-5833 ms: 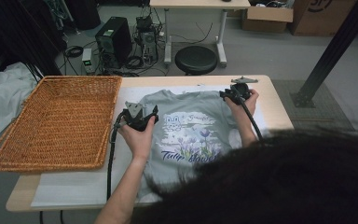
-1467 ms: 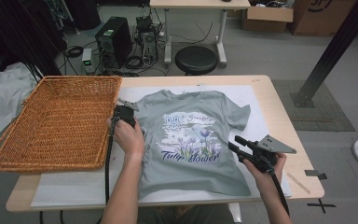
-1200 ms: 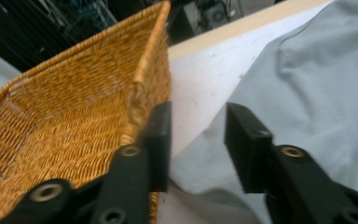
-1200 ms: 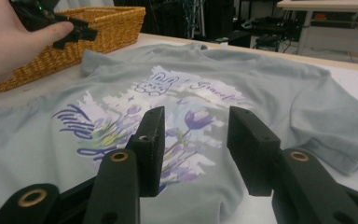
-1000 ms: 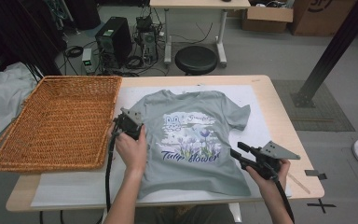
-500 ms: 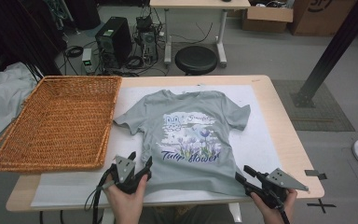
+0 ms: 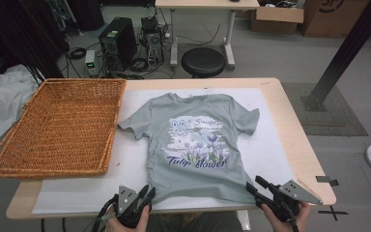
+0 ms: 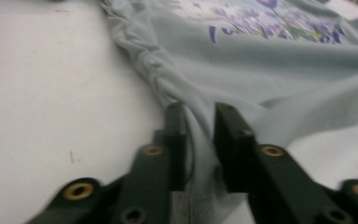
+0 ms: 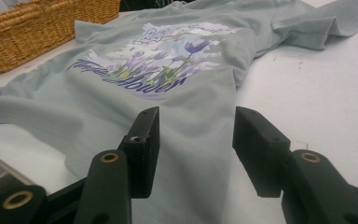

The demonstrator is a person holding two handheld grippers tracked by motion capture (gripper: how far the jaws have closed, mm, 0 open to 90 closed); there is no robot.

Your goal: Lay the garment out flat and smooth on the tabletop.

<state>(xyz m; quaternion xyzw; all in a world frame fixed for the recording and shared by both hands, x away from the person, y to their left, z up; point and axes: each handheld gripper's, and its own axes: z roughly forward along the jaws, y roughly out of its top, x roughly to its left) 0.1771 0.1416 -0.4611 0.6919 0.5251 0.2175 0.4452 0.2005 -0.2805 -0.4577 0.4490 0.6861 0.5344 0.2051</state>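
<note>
Grey-green cotton T-shirt with a purple tulip print lies flat, print up, at the middle of the counter, hem toward the near edge, neckline toward the far edge; woven orange wicker basket sits at the left edge, apart from it

Left gripper at the hem's near-left corner: jaws have just been closing, now narrow, with a pinch of hem fabric between them in the left gripper view

Right gripper at the hem's near-right corner: jaws half wide, straddling cloth, pads not pressing

Likely step: take both hem corners for a fold. Do it well by closing the right gripper on both layers before any lift; then raise both corners level, together, so the hem stays taut and the print does not bunch
</note>
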